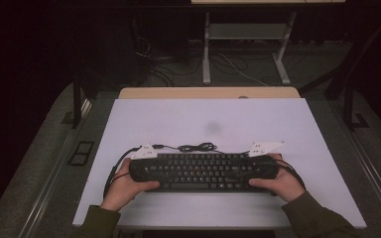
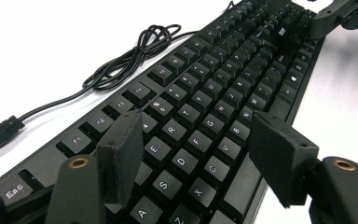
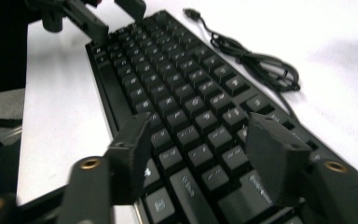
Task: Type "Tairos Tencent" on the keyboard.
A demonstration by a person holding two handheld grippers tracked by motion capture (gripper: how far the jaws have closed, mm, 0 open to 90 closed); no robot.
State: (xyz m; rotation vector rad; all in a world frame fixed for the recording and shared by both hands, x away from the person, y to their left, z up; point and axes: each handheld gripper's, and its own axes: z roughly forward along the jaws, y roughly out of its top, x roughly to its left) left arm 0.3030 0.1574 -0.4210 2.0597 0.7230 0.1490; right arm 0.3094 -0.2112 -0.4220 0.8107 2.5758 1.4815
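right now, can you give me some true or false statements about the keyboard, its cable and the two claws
1. The black keyboard lies on the white tabletop. True.
2. The keyboard's cable is plugged into a laptop. False: it lies bunched on the tabletop beyond the keyboard, its plug loose.
3. The left claw stands open over the keyboard's left end. True.
4. The right claw is clamped on a mouse. False: it is open, with keys showing between its jaws.
5. The keyboard stands on its edge. False: it lies flat, keys up.
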